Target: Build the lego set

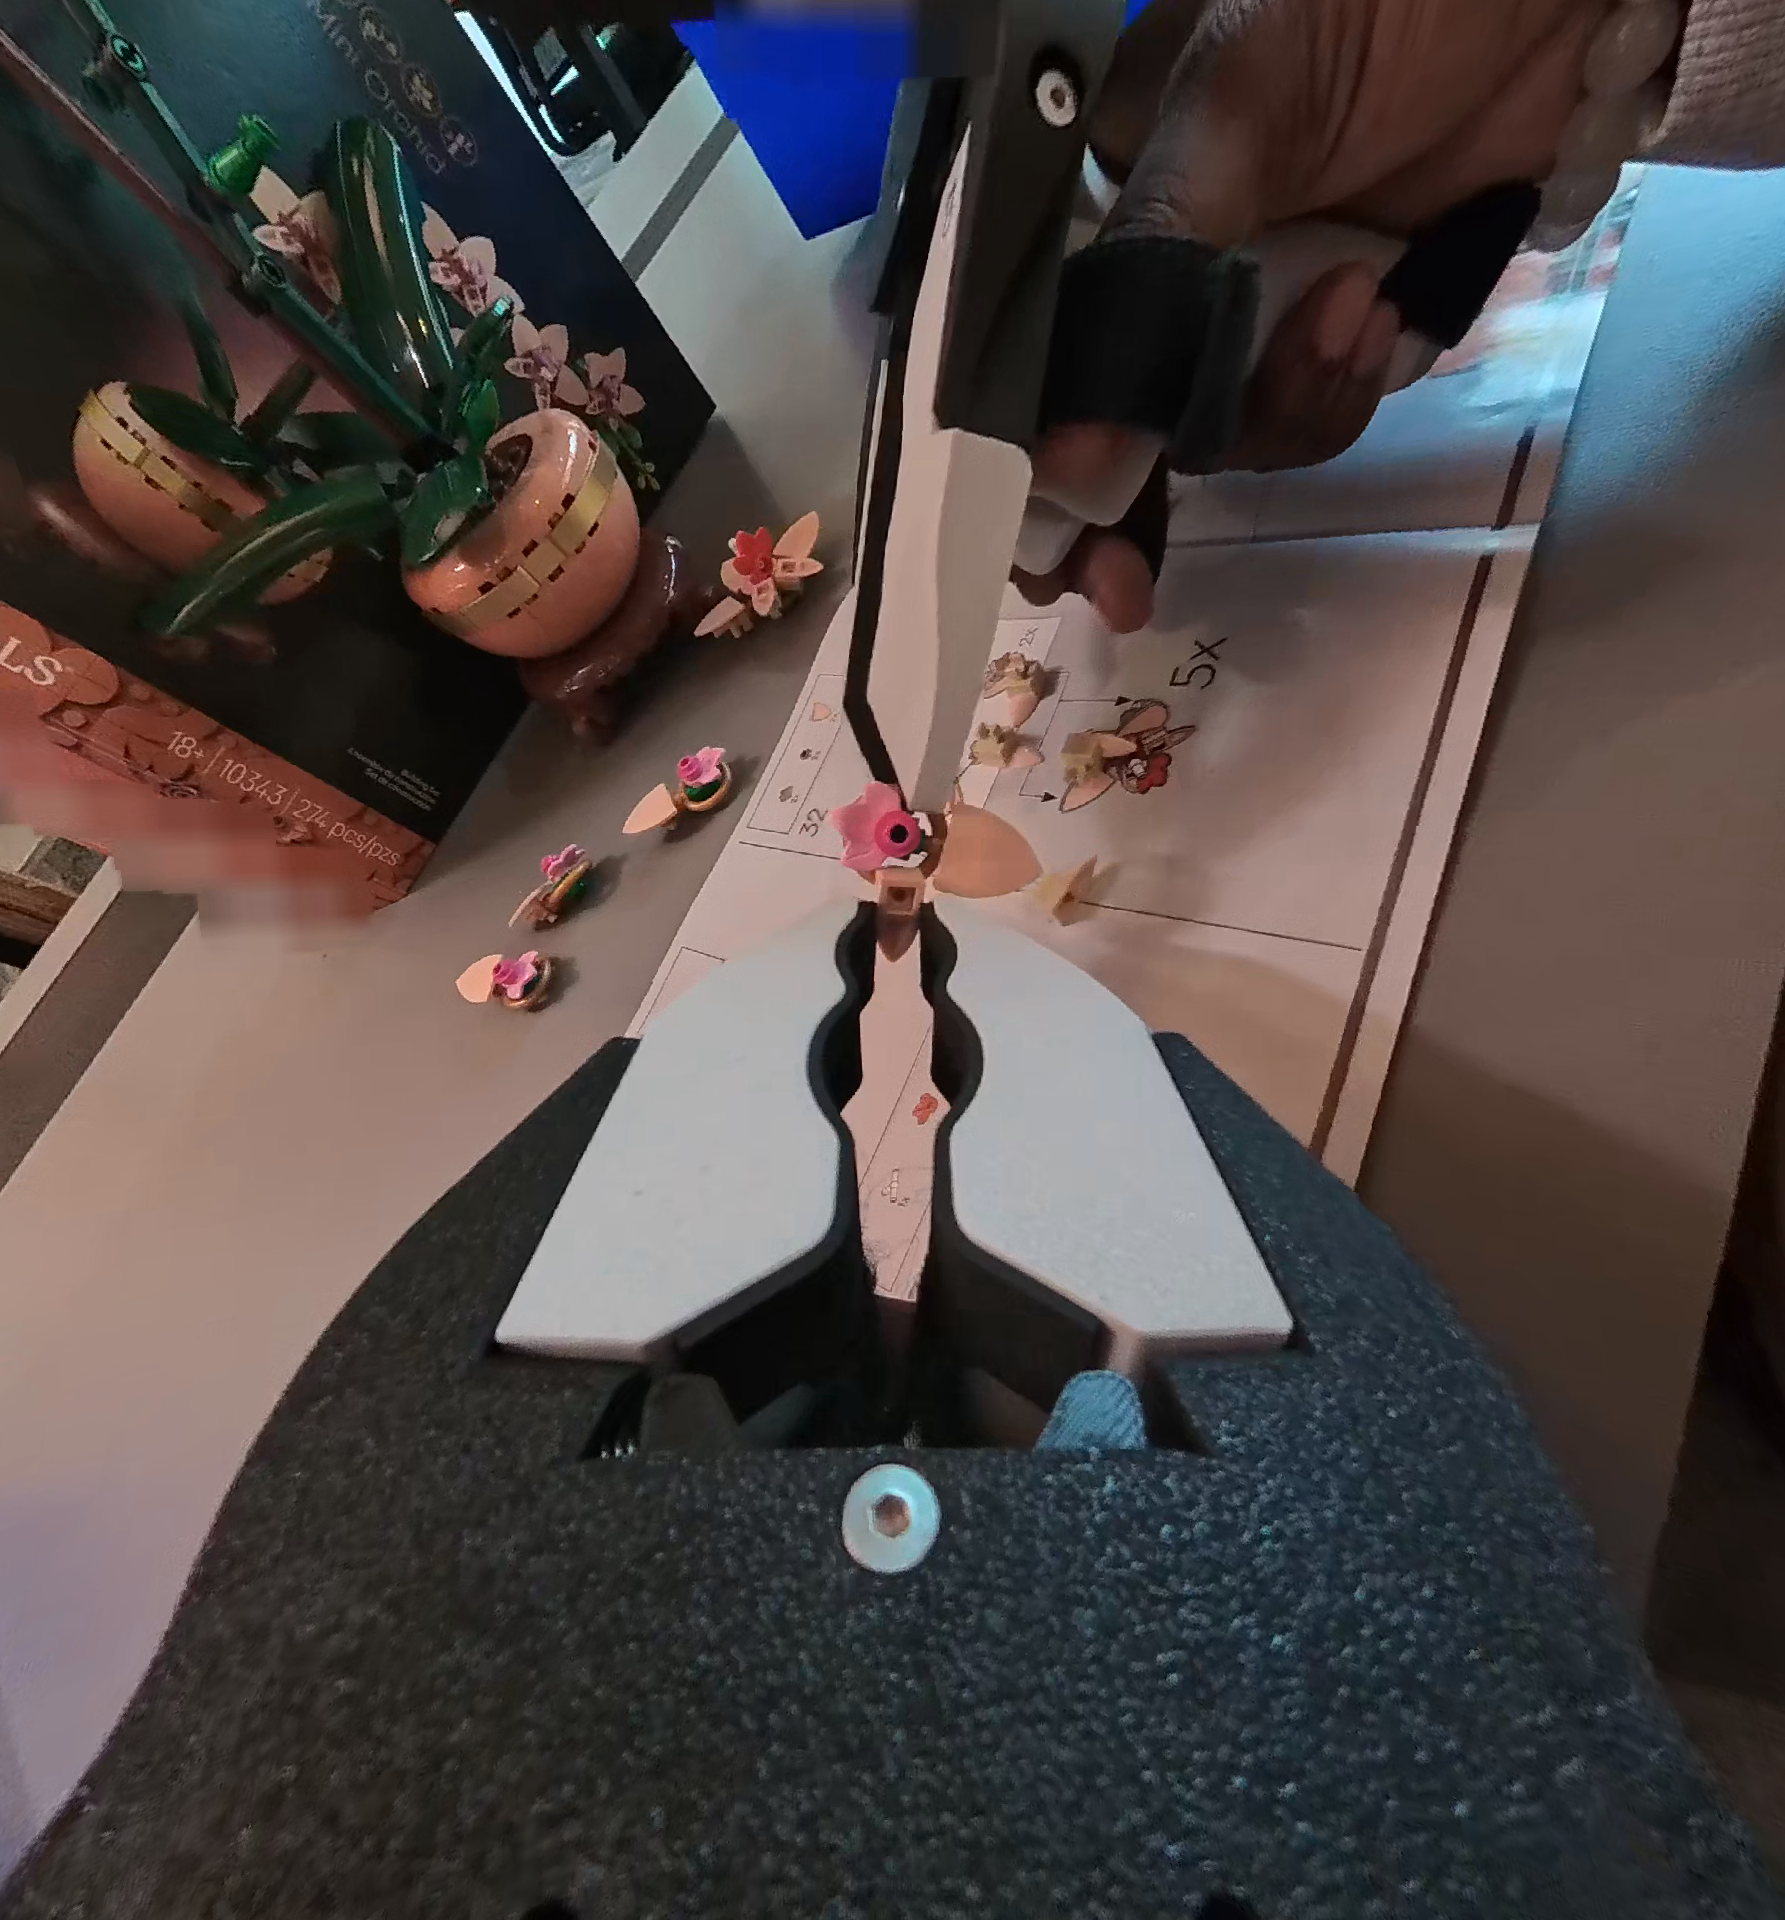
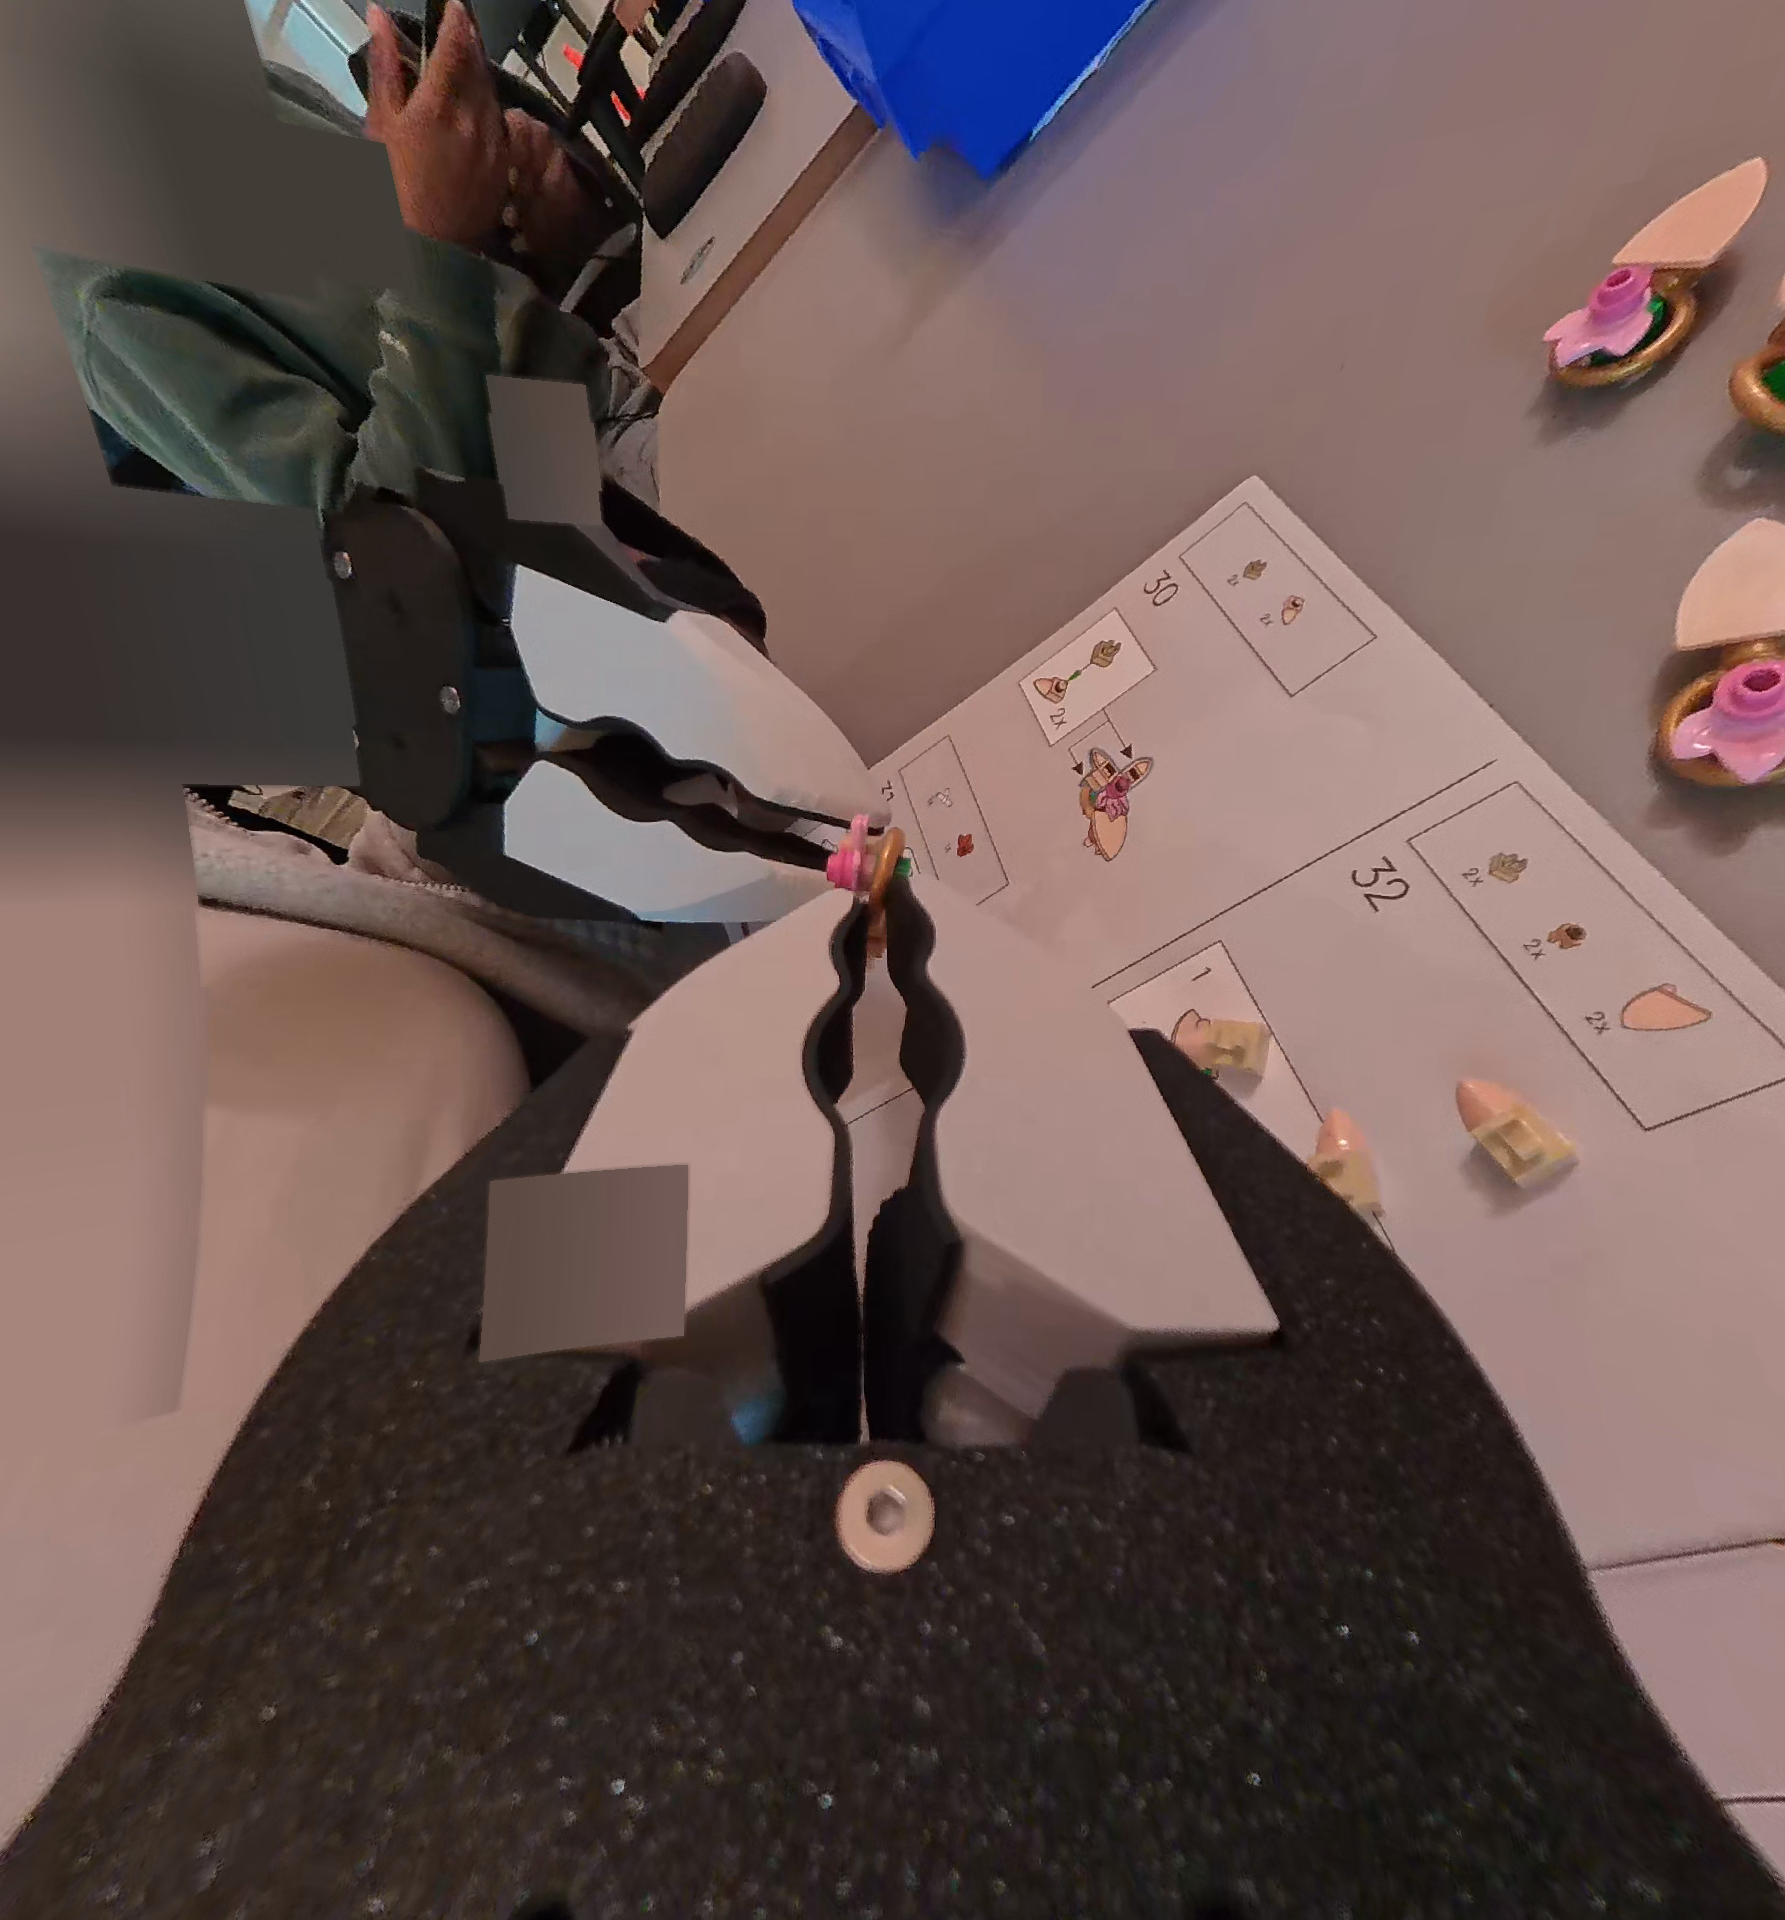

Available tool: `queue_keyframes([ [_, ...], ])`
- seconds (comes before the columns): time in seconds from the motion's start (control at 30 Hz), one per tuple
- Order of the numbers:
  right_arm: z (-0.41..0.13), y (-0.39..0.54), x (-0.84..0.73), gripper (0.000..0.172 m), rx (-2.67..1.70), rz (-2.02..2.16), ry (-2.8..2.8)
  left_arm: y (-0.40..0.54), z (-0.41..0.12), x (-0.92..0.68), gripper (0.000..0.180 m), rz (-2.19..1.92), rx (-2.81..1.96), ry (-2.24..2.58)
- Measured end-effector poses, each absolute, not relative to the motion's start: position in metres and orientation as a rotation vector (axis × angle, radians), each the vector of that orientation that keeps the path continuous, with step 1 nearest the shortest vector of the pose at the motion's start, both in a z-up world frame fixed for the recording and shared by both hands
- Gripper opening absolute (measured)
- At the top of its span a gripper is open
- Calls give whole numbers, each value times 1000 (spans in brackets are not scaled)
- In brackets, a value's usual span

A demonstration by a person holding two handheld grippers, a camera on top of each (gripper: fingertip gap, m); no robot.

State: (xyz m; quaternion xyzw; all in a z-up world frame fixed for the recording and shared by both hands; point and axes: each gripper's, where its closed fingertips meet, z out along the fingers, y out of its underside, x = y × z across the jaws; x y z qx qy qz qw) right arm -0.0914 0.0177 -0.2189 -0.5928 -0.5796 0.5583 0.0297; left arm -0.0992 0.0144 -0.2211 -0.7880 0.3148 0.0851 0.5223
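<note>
- Hidden: grey mosaic patches cover much of the left side of your right wrist view, and blurred bands cross the foot of the product box [image 1: 244, 582]. The box is cut off at the frame's top and left edges.
- Hard to make out: where your two tools meet, the parts overlap, so the seam between the pieces is not readable.
- Your left gripper [image 1: 896, 940] is pinched on a small flower assembly [image 1: 909, 852], gripping its tan stem block; a pink blossom and a peach petal stand just beyond the tips.
- Your right gripper [image 2: 875, 935] is closed at its tips on the same assembly's gold ring [image 2: 886, 862]. In the left view it comes down from above, its tips meeting the assembly beside the blossom.
- The assembly is held in the air above the instruction booklet [image 2: 1387, 790], between the two sets of tips.
- On the booklet lie loose tan-and-peach pieces [image 2: 1511, 1132].
- Three finished ring flowers [image 1: 545, 894] lie on the grey table [image 1: 192, 1143], left of the booklet; a red-centred flower [image 1: 763, 566] lies by the box.
- A blue object [image 2: 971, 73] stands at the far table edge; chairs show beyond it.
</note>
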Motion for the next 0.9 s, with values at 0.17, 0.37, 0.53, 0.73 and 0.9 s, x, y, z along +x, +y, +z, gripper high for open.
queue_keyframes([
  [0.17,-221,17,-89,2,-1818,1699,-1805,14,-224,-97,8,197,-1893,760],
  [0.37,-224,18,-89,2,-1822,1674,-1808,14,-226,-97,8,205,-1900,766],
  [0.53,-225,18,-88,2,-1820,1659,-1811,15,-226,-97,9,206,-1903,766],
  [0.73,-226,19,-89,2,-1826,1674,-1799,15,-227,-97,9,207,-1905,767],
  [0.9,-227,18,-89,2,-1830,1672,-1799,15,-228,-97,9,209,-1909,769],
])
